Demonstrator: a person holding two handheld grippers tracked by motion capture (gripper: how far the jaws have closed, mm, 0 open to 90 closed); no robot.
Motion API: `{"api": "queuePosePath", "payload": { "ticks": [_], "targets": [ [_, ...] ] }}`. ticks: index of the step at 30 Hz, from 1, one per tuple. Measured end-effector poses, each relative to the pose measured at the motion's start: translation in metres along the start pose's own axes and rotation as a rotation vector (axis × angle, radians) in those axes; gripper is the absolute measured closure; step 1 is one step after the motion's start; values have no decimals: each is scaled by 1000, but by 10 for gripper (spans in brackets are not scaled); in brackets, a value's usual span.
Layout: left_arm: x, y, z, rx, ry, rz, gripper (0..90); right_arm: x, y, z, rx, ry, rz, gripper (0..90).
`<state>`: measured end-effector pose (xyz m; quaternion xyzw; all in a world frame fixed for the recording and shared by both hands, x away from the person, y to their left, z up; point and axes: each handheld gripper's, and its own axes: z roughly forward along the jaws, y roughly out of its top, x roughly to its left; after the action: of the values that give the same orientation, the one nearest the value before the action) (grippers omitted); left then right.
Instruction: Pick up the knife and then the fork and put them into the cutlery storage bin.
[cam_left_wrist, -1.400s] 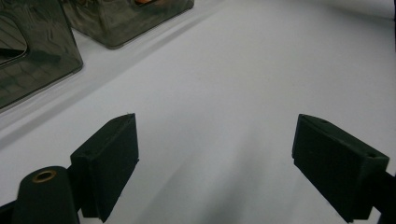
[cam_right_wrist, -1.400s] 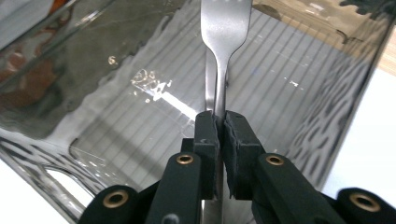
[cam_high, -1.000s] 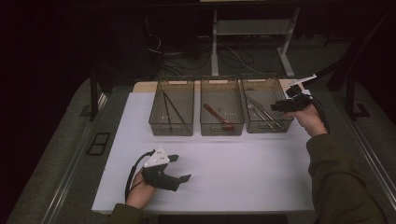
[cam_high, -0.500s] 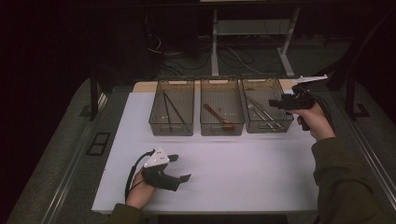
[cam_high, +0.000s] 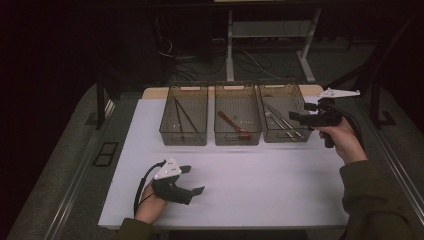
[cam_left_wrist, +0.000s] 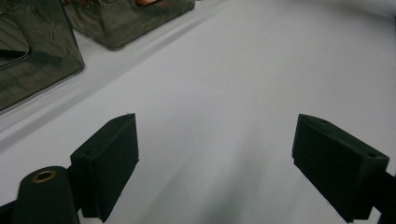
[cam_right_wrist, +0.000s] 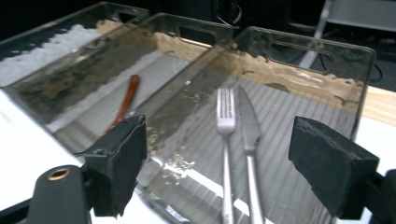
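Three clear bins stand in a row at the back of the white table (cam_high: 280, 200). The right bin (cam_high: 280, 90) holds a metal fork (cam_right_wrist: 226, 116) and knife (cam_right_wrist: 248, 121) lying side by side. My right gripper (cam_high: 297, 112) hovers at that bin's right front corner, pointing left across it, open and holding nothing (cam_right_wrist: 217, 168). The middle bin (cam_high: 237, 86) contains a reddish-brown spoon (cam_high: 232, 124). Two dark chopsticks (cam_high: 182, 117) lie in the left bin (cam_high: 190, 87). My left gripper (cam_high: 195, 179) rests low at the front left of the table, open over bare white surface (cam_left_wrist: 215, 163).
A wooden strip (cam_high: 315, 90) shows behind the bins. Desk legs (cam_high: 230, 45) and cables (cam_high: 250, 60) lie on the dark floor beyond the table. A black stand (cam_high: 100, 100) rises at the table's left edge.
My right gripper has sunk slightly and levelled out beside the right bin. The left gripper has stayed where it was.
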<state>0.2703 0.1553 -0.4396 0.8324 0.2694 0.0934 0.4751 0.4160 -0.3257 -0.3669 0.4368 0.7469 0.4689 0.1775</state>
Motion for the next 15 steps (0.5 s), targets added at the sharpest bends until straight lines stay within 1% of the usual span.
{"api": "queuePosePath", "payload": {
  "ticks": [3,5,8,11,15],
  "targets": [
    [0,0,0,-1,0,0,136,8,-4,-8,-17,23,-20,178],
    [0,0,0,0,1,1,136,14,-7,-13,-27,31,-37,177],
    [1,0,0,-6,-2,5,136,24,-12,-19,-43,56,-43,176],
    [1,1,0,-10,-1,8,136,33,-18,-23,-43,78,-68,172],
    [2,1,1,-22,-2,9,136,43,-30,-26,-43,104,-78,172]
  ]
}}
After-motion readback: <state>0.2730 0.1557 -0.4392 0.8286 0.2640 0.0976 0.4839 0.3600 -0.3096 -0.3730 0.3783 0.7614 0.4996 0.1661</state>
